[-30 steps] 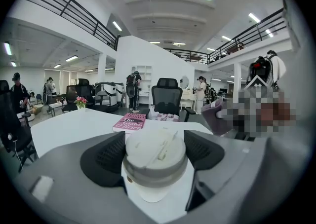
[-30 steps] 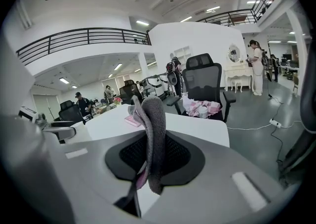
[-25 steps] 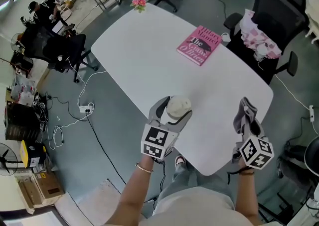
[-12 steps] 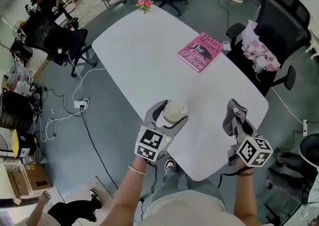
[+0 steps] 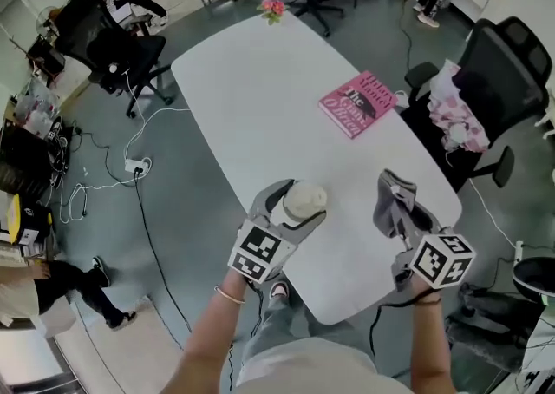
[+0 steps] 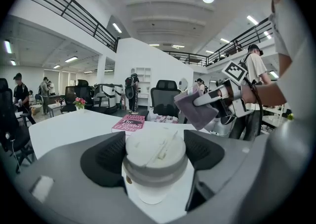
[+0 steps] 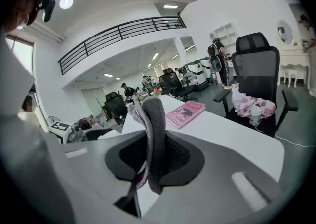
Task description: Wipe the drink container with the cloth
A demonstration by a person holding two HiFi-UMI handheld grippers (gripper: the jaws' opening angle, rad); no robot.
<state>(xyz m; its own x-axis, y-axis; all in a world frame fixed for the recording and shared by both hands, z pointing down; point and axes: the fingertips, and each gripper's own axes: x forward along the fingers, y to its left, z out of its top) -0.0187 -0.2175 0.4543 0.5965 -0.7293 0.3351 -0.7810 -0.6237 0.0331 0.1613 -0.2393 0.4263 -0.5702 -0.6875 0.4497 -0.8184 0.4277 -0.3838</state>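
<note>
A white lidded drink cup [image 5: 303, 201] [image 6: 154, 161] is held above the near end of the white table [image 5: 251, 97], and my left gripper [image 5: 293, 208] [image 6: 153, 154] is shut on it, one jaw on each side. To its right, my right gripper [image 5: 401, 210] [image 7: 154, 156] is shut on a grey cloth [image 5: 392, 201] [image 7: 153, 139] that stands up folded between its jaws. In the left gripper view the cloth [image 6: 195, 107] hangs a short way off to the cup's upper right, not touching it.
A pink book [image 5: 357, 103] [image 7: 185, 110] lies further up the table. A small flower pot [image 5: 273, 9] stands at the far end. A black office chair [image 5: 494, 80] with a pink checked cloth [image 5: 451, 110] stands at the right. Cables and a power strip [image 5: 130, 167] lie on the floor at left.
Both grippers have drifted a little left and closer together. The right gripper with the cloth has moved toward the cup. The head view has shifted, so the table sits further right.
</note>
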